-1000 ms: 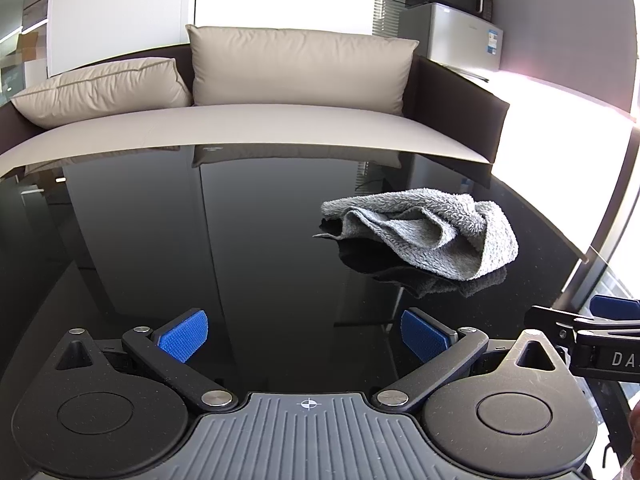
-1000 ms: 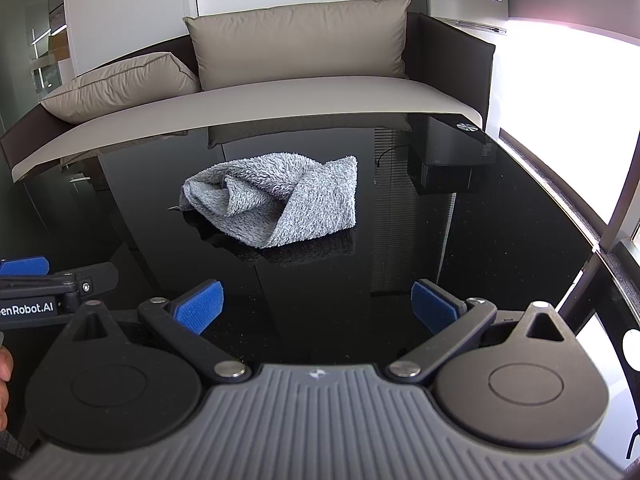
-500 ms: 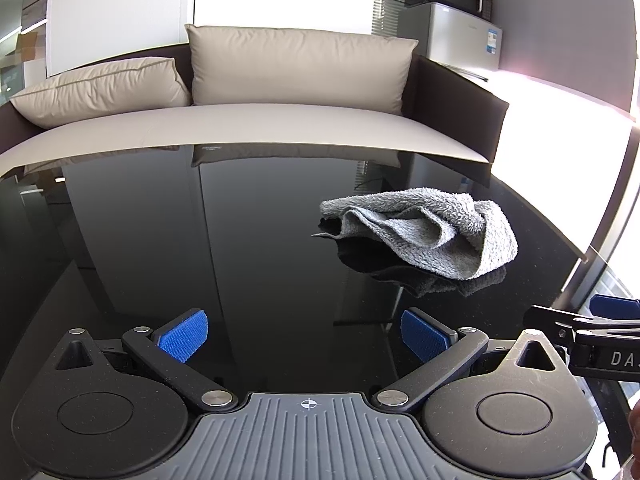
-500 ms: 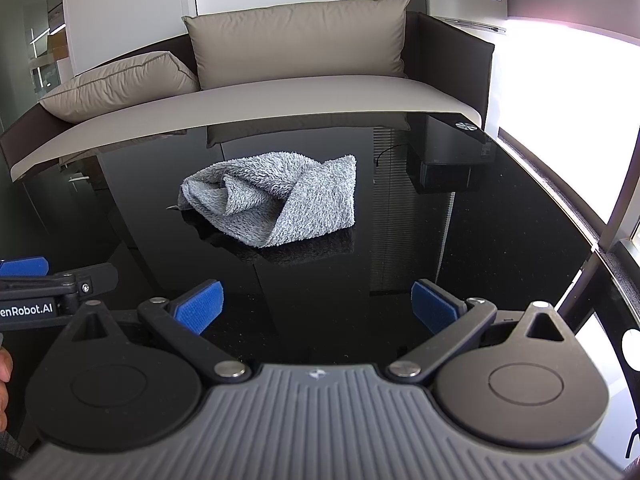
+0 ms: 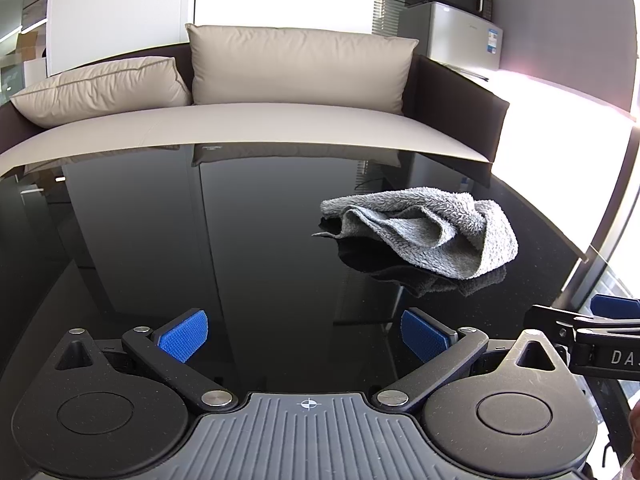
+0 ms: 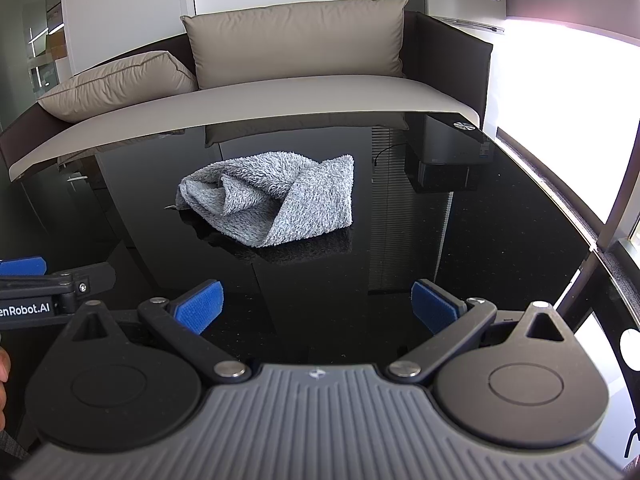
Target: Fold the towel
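The grey towel (image 6: 276,200) lies crumpled in a loose heap on the black glossy worktop (image 6: 460,248), well ahead of both tools. Your left gripper (image 5: 304,334) and right gripper (image 6: 318,308) have their jaws spread wide, holding nothing. Folding has not begun; you likely need to spread the towel flat first, so locate two corners. Beyond the worktop stands a sofa (image 5: 280,120). Nothing blocks your approach.

Crumpled grey towel (image 6: 276,202) beyond spread right claw (image 6: 318,308)
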`<state>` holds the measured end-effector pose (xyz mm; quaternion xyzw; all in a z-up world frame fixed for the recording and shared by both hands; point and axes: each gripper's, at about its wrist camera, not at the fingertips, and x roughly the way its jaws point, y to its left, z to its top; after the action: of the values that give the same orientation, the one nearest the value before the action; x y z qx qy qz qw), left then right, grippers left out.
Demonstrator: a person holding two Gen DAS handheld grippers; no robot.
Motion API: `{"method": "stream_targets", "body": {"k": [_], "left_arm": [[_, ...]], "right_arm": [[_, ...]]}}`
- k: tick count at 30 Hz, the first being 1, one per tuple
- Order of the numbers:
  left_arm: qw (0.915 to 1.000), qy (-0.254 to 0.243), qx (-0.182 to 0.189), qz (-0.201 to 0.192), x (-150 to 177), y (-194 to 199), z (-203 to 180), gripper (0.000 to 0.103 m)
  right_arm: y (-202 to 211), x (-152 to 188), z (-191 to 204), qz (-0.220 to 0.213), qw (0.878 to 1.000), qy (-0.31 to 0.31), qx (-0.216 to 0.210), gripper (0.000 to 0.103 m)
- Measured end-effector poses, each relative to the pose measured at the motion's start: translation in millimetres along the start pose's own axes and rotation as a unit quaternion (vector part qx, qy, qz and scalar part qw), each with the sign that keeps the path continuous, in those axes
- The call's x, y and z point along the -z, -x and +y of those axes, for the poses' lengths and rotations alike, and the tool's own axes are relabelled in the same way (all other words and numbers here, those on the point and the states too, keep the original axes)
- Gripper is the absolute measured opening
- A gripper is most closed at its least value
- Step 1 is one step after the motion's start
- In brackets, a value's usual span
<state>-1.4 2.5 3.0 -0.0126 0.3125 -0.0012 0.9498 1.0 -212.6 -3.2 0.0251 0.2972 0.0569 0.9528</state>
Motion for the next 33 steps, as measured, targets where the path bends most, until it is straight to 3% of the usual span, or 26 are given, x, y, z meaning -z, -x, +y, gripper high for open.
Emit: {"method": "stream_targets", "body": {"k": [33], "left_arm": [[0.9999, 0.003, 0.010, 0.006, -1.2, -4.1, 3.1, 0.102]], "right_arm": [[-5.8, -2.8, -5.9, 0.009, 1.000, -0.007, 0.011, 0.103]]}}
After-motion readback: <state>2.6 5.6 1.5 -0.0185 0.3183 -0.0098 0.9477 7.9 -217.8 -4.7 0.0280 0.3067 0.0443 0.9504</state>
